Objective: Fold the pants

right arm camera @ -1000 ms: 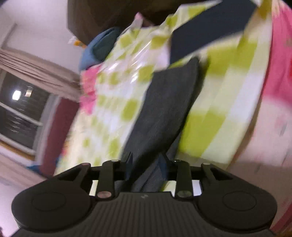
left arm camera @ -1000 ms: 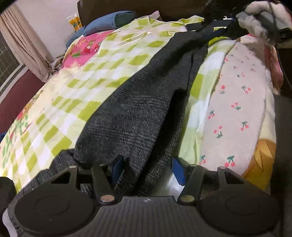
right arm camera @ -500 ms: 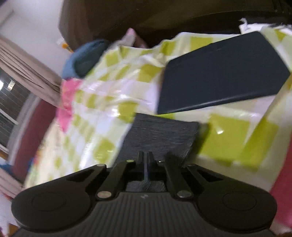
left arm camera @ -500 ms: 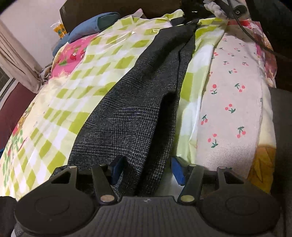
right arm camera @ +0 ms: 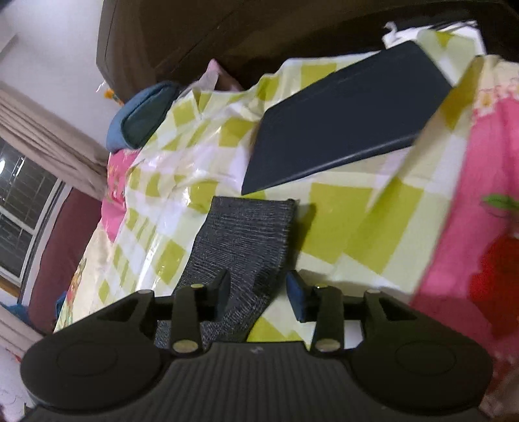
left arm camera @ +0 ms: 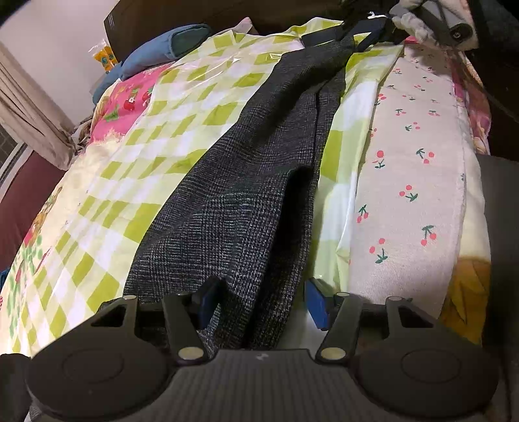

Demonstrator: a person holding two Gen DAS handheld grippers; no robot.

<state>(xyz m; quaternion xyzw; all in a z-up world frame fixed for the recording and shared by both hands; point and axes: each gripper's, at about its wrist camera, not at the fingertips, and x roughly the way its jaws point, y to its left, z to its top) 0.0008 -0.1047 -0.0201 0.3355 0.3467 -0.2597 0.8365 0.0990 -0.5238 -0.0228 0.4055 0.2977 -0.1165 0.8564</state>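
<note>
Dark grey checked pants (left arm camera: 246,194) lie stretched lengthwise across the green-and-white checked bedspread (left arm camera: 181,97). My left gripper (left arm camera: 259,298) is open, its blue pads on either side of a bunched fold at the near end of the pants. My right gripper (right arm camera: 259,292) is open at the far leg hem (right arm camera: 249,227), which lies flat between the pads. The right gripper also shows far away in the left wrist view (left arm camera: 431,19), at the top right.
A dark blue flat case (right arm camera: 343,120) lies just beyond the hem. A blue pillow (left arm camera: 162,48) sits at the headboard. A cherry-print blanket (left arm camera: 418,168) lies right of the pants. A curtain and window (right arm camera: 29,181) are on the left.
My right gripper was shut on the leg hem half a second ago and has now opened, leaving the hem flat on the bed. My left gripper stays open at the near end.
</note>
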